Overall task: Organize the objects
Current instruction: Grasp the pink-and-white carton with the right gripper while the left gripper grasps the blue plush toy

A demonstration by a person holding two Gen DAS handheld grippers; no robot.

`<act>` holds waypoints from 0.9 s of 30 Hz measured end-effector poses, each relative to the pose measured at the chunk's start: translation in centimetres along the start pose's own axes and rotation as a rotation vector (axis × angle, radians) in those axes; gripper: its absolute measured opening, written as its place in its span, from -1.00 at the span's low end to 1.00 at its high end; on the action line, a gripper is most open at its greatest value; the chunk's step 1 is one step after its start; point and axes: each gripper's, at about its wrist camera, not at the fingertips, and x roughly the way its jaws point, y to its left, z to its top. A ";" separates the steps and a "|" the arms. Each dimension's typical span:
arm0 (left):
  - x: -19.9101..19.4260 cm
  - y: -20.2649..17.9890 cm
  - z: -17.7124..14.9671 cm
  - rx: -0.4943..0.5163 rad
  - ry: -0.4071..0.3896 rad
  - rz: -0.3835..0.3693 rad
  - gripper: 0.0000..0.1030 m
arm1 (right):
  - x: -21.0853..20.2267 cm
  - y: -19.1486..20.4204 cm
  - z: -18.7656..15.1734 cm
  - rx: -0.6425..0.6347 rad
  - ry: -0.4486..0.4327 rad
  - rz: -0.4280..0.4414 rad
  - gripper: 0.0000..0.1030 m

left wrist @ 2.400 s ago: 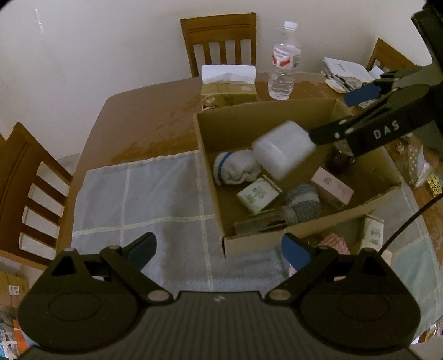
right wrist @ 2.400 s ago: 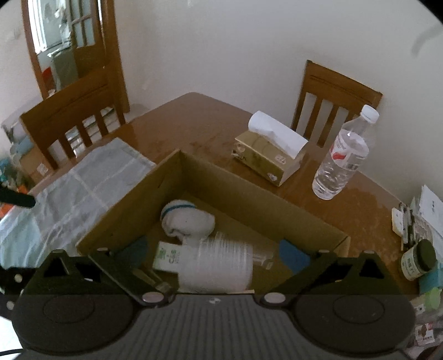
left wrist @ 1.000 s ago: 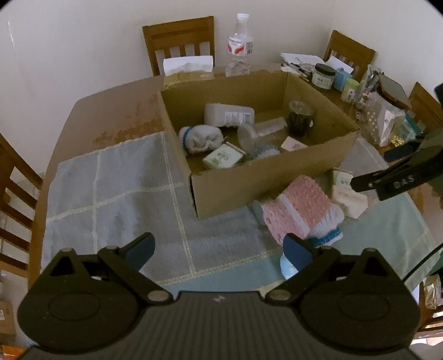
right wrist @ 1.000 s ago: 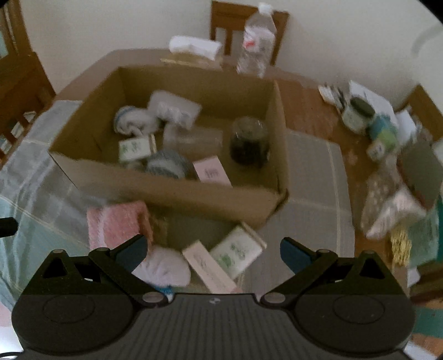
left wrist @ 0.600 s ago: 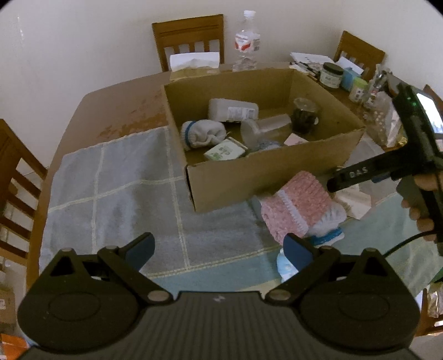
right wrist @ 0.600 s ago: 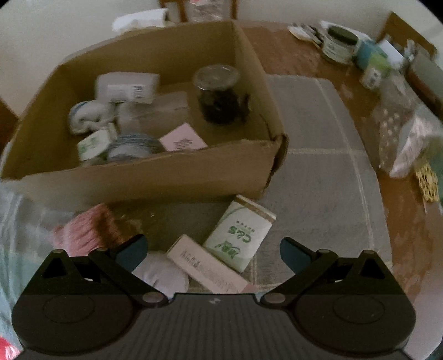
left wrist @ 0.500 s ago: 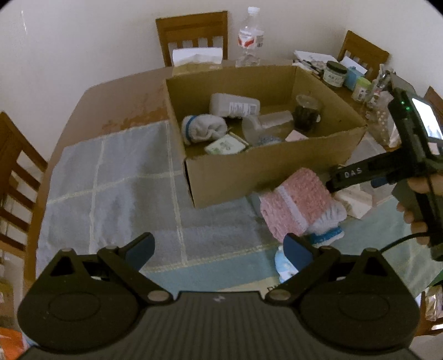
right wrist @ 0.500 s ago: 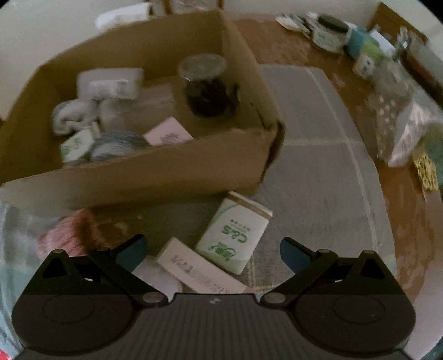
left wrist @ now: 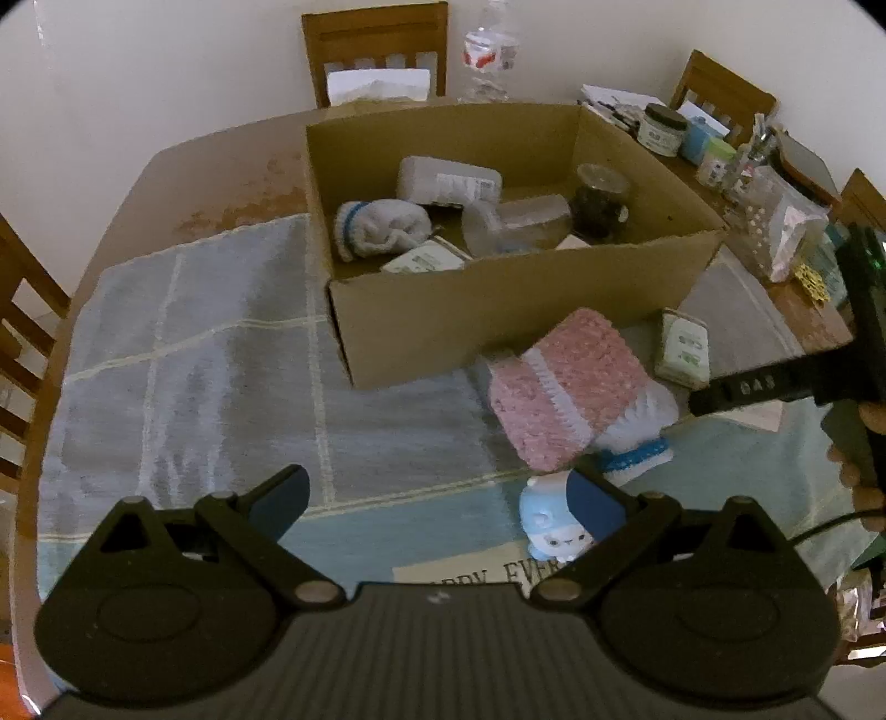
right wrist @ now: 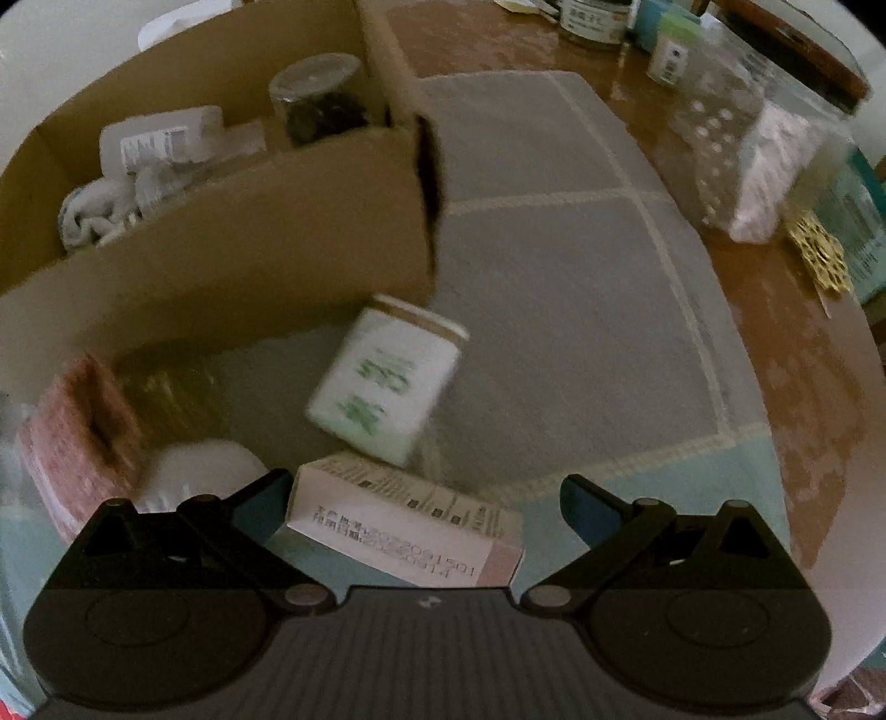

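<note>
An open cardboard box on a blue-grey cloth holds a rolled sock, a white bottle, a dark jar and small packets. In front of it lie a pink knitted piece, a white sock, a blue figurine, a white-green carton and a pink-white box. My right gripper hangs open low over the pink-white box, which sits between its fingers. My left gripper is open above the cloth, holding nothing.
Wooden chairs surround the table. A tissue box and water bottle stand behind the cardboard box. Jars, a dotted bag and papers crowd the table's right side. A hand holds the right gripper's handle.
My right gripper has dropped the white bottle into the box, swung out to the front right and sunk low over the pink-white box. The left gripper drew back a little.
</note>
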 end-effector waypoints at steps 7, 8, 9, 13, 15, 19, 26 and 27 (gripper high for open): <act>1.1 -1.5 -0.5 0.023 0.008 -0.026 0.92 | 0.2 -1.9 -1.5 -0.084 -0.023 -0.047 1.00; 1.4 -1.7 -0.7 0.027 0.011 -0.026 0.92 | 0.3 -2.1 -1.7 -0.103 -0.027 -0.053 1.00; 1.5 -2.0 -0.8 0.030 0.014 -0.026 0.92 | 0.4 -2.3 -1.9 -0.118 -0.025 -0.057 1.00; 2.3 -3.0 -1.7 0.052 0.026 -0.025 0.92 | 0.5 -3.3 -2.8 -0.147 -0.030 -0.026 1.00; 2.7 -3.6 -2.0 0.066 0.027 -0.017 0.92 | 0.5 -3.9 -3.1 -0.147 -0.036 -0.006 1.00; 3.5 -4.5 -2.5 0.081 0.015 -0.002 0.92 | 0.2 -4.5 -3.7 -0.166 -0.047 -0.003 1.00; 5.1 -5.4 -3.4 0.136 0.019 0.034 0.91 | -0.5 -5.0 -4.9 -0.162 -0.043 0.012 1.00; 5.2 -5.4 -3.4 0.136 0.024 0.034 0.91 | -0.6 -5.1 -4.9 -0.152 -0.036 0.024 1.00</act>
